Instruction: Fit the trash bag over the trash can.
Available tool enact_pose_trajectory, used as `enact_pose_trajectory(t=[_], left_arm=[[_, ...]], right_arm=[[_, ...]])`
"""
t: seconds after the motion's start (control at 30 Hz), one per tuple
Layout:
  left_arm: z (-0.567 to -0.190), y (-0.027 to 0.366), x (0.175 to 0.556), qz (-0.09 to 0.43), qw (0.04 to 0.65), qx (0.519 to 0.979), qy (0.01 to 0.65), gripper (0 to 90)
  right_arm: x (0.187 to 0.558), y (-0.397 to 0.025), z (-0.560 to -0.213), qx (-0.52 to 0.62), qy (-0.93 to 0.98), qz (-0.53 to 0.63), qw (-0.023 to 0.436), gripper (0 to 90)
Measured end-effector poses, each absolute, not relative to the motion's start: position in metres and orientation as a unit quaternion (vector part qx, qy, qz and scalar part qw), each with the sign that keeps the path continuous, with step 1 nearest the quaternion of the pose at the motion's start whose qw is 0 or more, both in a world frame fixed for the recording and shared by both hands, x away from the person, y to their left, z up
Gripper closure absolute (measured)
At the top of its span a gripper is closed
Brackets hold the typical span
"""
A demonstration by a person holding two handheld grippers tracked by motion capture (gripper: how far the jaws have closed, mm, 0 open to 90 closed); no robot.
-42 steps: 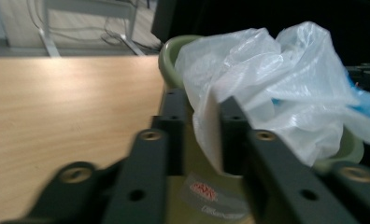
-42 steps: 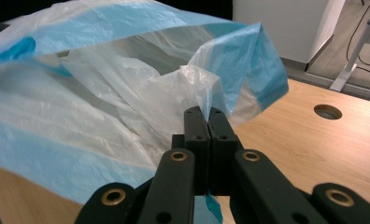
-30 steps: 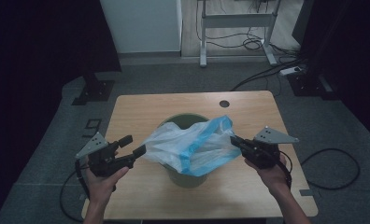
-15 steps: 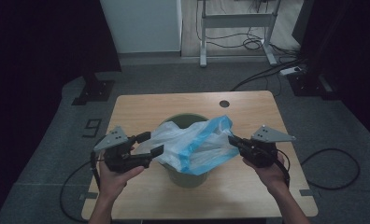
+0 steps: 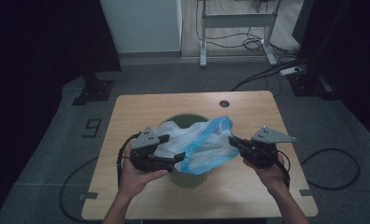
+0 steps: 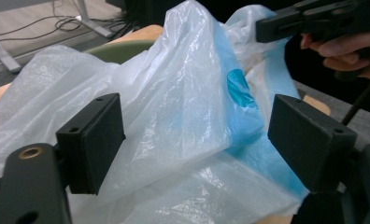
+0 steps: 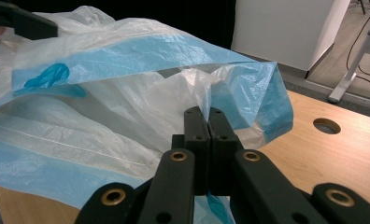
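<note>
Plastic bag (image 5: pixel 199 144) over green bin (image 5: pixel 188 175), right claw (image 5: pixel 234 141) clamping its edge.

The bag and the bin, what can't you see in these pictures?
- Inside of the bin: high view, the bag drapes over its mouth.
- Bin's rim: left gripper view, just a green sliver behind the bag.
- What the right claw pinches: right gripper view, its jaws are shut on the bag, hiding the film between them.
- Bag's lower part: left gripper view, cut off by the bottom edge.
</note>
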State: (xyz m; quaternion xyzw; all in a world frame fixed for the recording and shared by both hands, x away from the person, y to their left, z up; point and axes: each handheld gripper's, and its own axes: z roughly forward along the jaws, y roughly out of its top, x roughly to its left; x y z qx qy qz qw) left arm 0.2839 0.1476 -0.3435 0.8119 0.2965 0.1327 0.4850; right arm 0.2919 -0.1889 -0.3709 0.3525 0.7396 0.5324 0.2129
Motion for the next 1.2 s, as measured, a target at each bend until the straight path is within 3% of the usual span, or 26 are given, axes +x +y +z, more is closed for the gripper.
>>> enact_pose_trajectory(t=[0.47, 0.67, 0.97, 1.2], left_arm=[[-0.357, 0.135, 0.287, 0.140, 0.457, 0.822, 0.308, 14.4], [-0.360, 0.129, 0.289, 0.142, 0.441, 0.829, 0.312, 22.2], [-0.362, 0.135, 0.291, 0.139, 0.458, 0.815, 0.325, 51.6], [-0.362, 0.144, 0.292, 0.131, 0.486, 0.803, 0.318, 82.7]], right_arm=[[0.292, -0.185, -0.371, 0.350, 0.740, 0.534, 0.211, 88.0], [0.291, -0.182, -0.371, 0.347, 0.741, 0.535, 0.210, 88.0], [0.290, -0.184, -0.369, 0.348, 0.739, 0.538, 0.211, 88.0], [0.290, -0.185, -0.370, 0.348, 0.738, 0.537, 0.212, 88.0]])
